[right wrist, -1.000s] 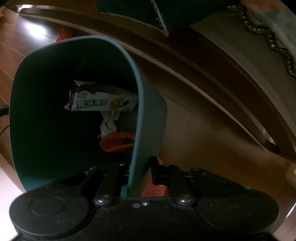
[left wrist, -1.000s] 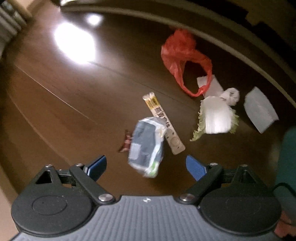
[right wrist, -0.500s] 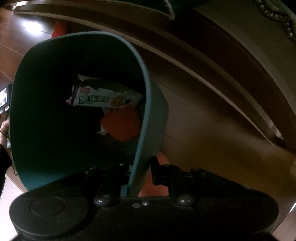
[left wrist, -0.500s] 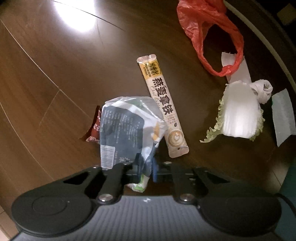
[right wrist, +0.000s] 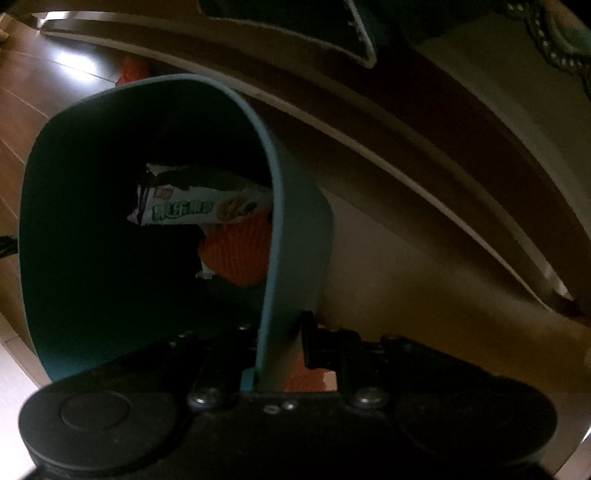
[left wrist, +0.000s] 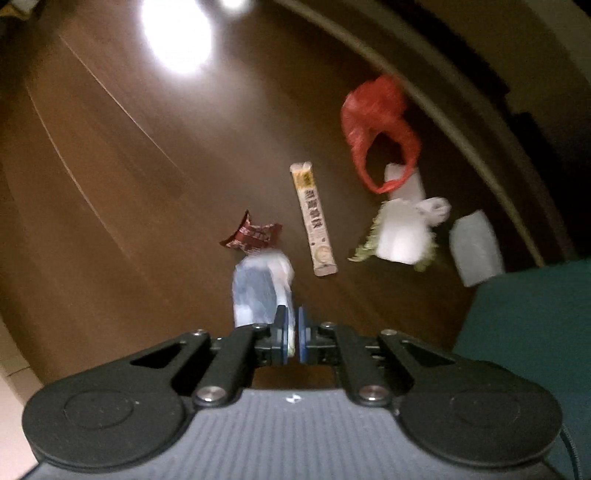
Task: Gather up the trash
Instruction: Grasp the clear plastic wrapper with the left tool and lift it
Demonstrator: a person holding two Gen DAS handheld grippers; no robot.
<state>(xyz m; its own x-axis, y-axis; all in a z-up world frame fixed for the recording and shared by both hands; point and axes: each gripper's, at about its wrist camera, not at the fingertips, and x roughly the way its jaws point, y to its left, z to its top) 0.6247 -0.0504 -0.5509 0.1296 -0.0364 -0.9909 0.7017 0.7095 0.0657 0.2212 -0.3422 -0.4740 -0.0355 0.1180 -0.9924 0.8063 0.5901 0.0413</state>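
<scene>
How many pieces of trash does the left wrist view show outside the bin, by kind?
Wrappers: 3 (beige sachet, dark red wrapper, blue-white packet in the left tool)
Plastic bags: 1 (red bag)
White paper or tissue: 3 (paper sheet, tissue ball, paper strip)
Cabbage leaf: 1
Total: 8, outside the teal bin

Both views are dim. A lamp's white glare (left wrist: 177,33) burns on the wooden floor (left wrist: 110,166) beyond the red bag (left wrist: 373,110). Motion blur softens the litter, and fisheye bends the edges.

The right gripper (right wrist: 280,350) is clamped on the near wall of a teal bin (right wrist: 295,229), one finger inside and one outside. Ahead of the fingers, inside the bin, lie a green-and-white biscuit wrapper (right wrist: 195,206) and, under it, something orange and ribbed (right wrist: 236,251).
</scene>
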